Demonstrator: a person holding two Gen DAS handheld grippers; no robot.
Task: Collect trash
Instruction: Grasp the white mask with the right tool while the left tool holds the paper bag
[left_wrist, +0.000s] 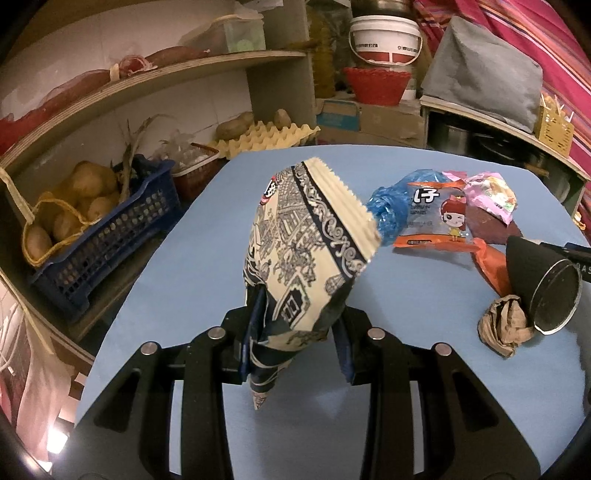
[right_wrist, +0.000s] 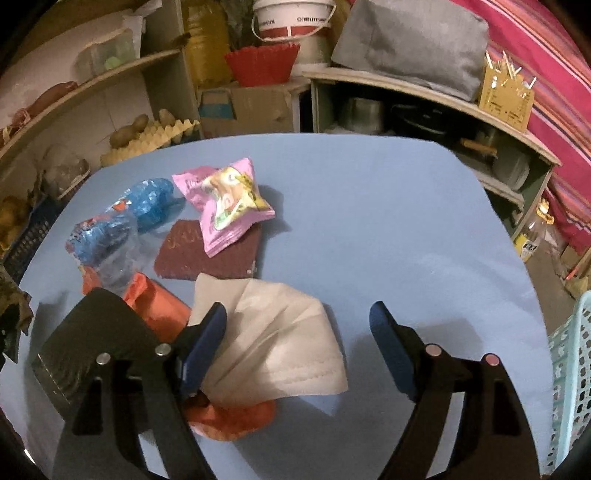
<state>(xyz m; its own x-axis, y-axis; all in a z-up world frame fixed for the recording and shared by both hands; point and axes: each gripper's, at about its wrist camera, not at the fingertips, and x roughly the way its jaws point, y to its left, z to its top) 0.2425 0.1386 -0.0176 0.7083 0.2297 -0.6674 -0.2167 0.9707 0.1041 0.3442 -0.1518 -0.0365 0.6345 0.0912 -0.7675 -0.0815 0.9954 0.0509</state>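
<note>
My left gripper (left_wrist: 301, 314) is shut on a cream and navy patterned snack bag (left_wrist: 310, 240) and holds it above the blue table (left_wrist: 192, 266). To its right lie a blue plastic bag (left_wrist: 388, 206), a cartoon-girl wrapper (left_wrist: 439, 218), a pink packet (left_wrist: 487, 192) and a crumpled brown paper ball (left_wrist: 504, 325). My right gripper (right_wrist: 299, 332) is open over a white tissue (right_wrist: 280, 343) that lies on an orange wrapper (right_wrist: 162, 306). Beyond it lie the pink packet (right_wrist: 229, 199), a dark red pad (right_wrist: 207, 254) and the blue plastic bag (right_wrist: 151, 199).
Shelves on the left hold a blue crate (left_wrist: 107, 236) of potatoes and an egg tray (left_wrist: 266, 136). A red basket (left_wrist: 376, 83) and a white bucket (left_wrist: 386, 38) stand behind the table. A light blue basket (right_wrist: 570, 369) is at the table's right edge.
</note>
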